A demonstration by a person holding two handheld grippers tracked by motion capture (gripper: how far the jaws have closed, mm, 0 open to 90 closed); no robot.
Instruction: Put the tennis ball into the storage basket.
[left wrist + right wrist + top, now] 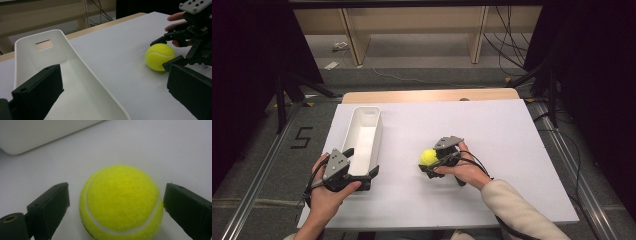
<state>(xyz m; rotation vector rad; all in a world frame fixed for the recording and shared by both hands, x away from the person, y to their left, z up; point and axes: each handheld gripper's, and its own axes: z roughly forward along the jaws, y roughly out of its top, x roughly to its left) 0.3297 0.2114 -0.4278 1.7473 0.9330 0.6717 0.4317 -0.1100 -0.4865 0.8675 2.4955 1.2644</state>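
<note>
A yellow tennis ball (428,157) (160,56) (121,202) rests on the white table top (497,135), right of a long white plastic bin (377,134) (62,33). My right gripper (430,161) (160,54) (115,205) lies low over the table with one jaw on each side of the ball. A gap shows at the left jaw and the right jaw is close to the felt, so the gripper is open. My left gripper (361,162) (113,87) is open at the bin's near end, one jaw inside the bin and one outside its right wall.
The bin is empty and has a handle slot (44,45) in its far end wall; a corner of the bin (37,135) shows beyond the ball. A wooden table edge (427,95) runs behind the white top. Floor cables (507,45) lie beyond.
</note>
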